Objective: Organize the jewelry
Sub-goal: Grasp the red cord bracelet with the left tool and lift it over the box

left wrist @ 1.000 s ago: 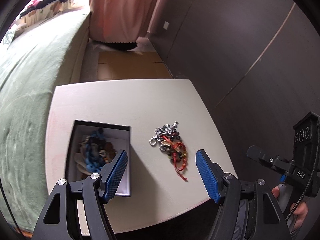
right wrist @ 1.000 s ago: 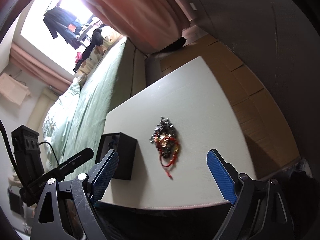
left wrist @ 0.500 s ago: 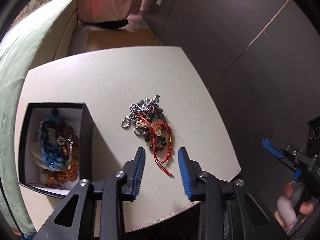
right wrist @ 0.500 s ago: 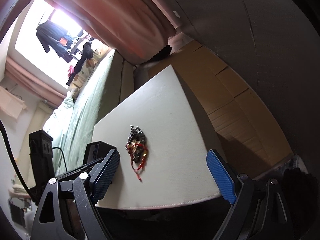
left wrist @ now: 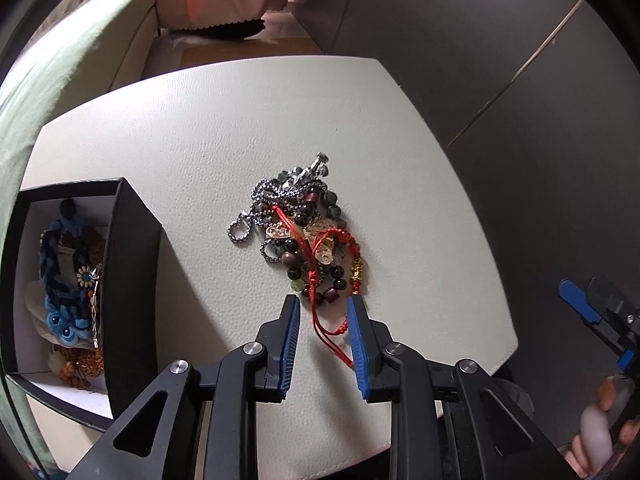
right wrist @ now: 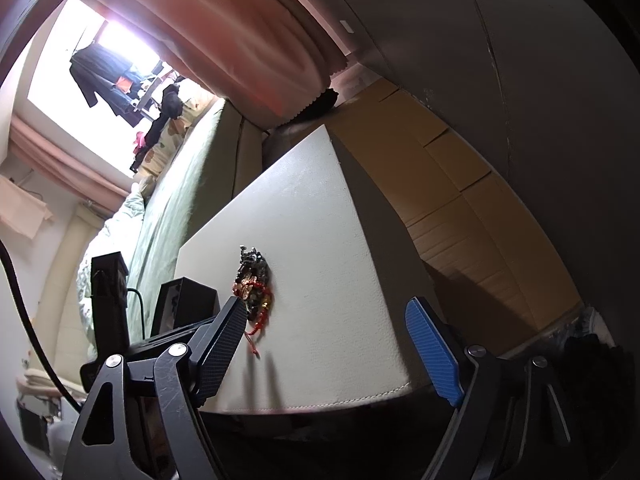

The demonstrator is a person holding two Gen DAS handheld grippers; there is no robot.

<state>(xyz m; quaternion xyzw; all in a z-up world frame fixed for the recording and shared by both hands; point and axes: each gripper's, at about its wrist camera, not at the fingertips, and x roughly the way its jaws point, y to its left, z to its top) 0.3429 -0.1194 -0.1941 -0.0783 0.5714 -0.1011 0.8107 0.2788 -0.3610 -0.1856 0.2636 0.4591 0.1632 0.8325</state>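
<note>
Closer now, left tongs (left wrist: 320, 304) straddle the red cord bracelet (left wrist: 336, 280), part-open; pinch cord only. Right tongs (right wrist: 328, 320) gape wide.

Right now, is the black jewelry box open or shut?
Open. The black jewelry box has no lid on it, and the left wrist view looks straight into its white interior, where a blue braided piece and other jewelry lie.
</note>
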